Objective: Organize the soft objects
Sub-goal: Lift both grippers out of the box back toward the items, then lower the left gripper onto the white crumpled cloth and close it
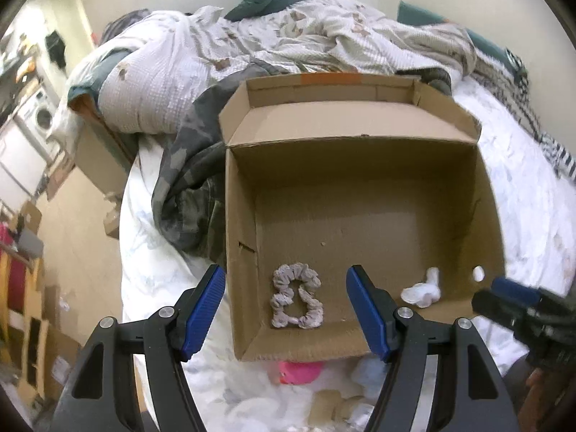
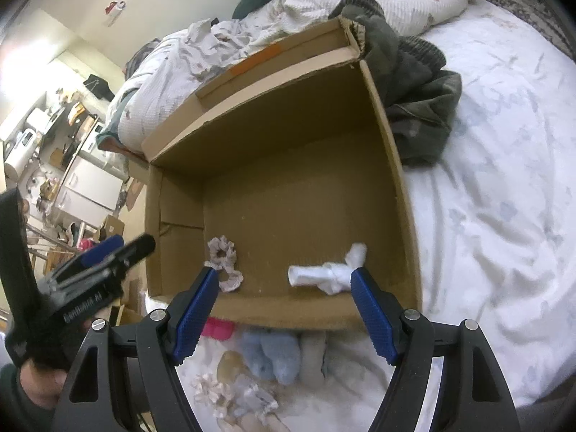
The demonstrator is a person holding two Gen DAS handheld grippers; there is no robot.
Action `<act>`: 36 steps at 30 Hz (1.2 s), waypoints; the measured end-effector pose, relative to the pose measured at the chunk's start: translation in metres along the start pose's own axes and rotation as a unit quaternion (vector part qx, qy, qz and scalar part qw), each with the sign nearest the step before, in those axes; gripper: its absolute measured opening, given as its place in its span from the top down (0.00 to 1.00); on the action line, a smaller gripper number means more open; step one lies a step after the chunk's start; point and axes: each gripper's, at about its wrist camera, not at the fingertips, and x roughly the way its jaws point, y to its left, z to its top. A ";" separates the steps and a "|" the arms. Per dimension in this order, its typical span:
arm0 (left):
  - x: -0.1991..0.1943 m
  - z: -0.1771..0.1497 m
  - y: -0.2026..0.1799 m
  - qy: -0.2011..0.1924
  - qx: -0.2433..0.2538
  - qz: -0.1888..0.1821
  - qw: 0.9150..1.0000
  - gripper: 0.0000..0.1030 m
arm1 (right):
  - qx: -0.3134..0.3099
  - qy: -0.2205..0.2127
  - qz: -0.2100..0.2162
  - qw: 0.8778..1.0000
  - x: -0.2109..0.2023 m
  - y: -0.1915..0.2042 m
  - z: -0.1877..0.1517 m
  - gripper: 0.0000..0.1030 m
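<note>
Cardboard box [image 1: 360,194] is my landmark, sitting open on the white bed sheet [image 1: 522,194]. I see a pale scrunchie [image 1: 297,297] on its floor by the near-left corner and a knotted white sock [image 1: 423,289] by the near-right corner, well apart. My left gripper [image 1: 286,311] hovers over the near wall, jaws spread and holding nothing. My right gripper [image 2: 284,309] hangs there too, also spread. A pink item [image 2: 216,329] and blue plush [image 2: 275,356] lie just outside the near wall.

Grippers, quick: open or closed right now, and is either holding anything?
Left gripper: open, holding nothing, fingers spread over the scrunchie in the cardboard box.
Right gripper: open, holding nothing, above the white sock.
</note>
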 end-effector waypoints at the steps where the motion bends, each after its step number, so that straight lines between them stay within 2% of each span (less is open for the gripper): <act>1: -0.004 -0.003 0.001 0.001 -0.008 -0.003 1.000 0.35 | -0.005 -0.002 0.000 1.000 -0.004 0.001 -0.003 0.22; 6: -0.022 -0.023 0.002 0.003 -0.021 -0.019 1.000 0.35 | 0.003 0.006 0.003 1.000 -0.012 -0.003 -0.017 0.17; 14: -0.038 -0.059 0.021 -0.002 -0.055 -0.010 0.998 0.34 | -0.018 0.004 -0.009 1.000 -0.020 0.004 -0.031 0.17; 23: -0.037 -0.088 0.042 0.009 -0.089 -0.003 0.996 0.34 | -0.023 0.012 -0.017 1.000 -0.023 0.004 -0.044 0.16; 27: -0.030 -0.098 0.047 0.022 -0.103 -0.015 0.994 0.34 | -0.017 0.015 -0.021 1.000 -0.021 0.003 -0.046 0.12; 31: -0.013 -0.111 0.048 0.074 -0.108 -0.030 0.991 0.34 | -0.009 0.025 -0.025 0.999 -0.016 0.001 -0.047 0.12; 36: 0.010 -0.134 0.030 0.157 -0.088 -0.073 0.981 0.34 | -0.015 0.036 -0.035 0.999 -0.009 0.005 -0.048 0.12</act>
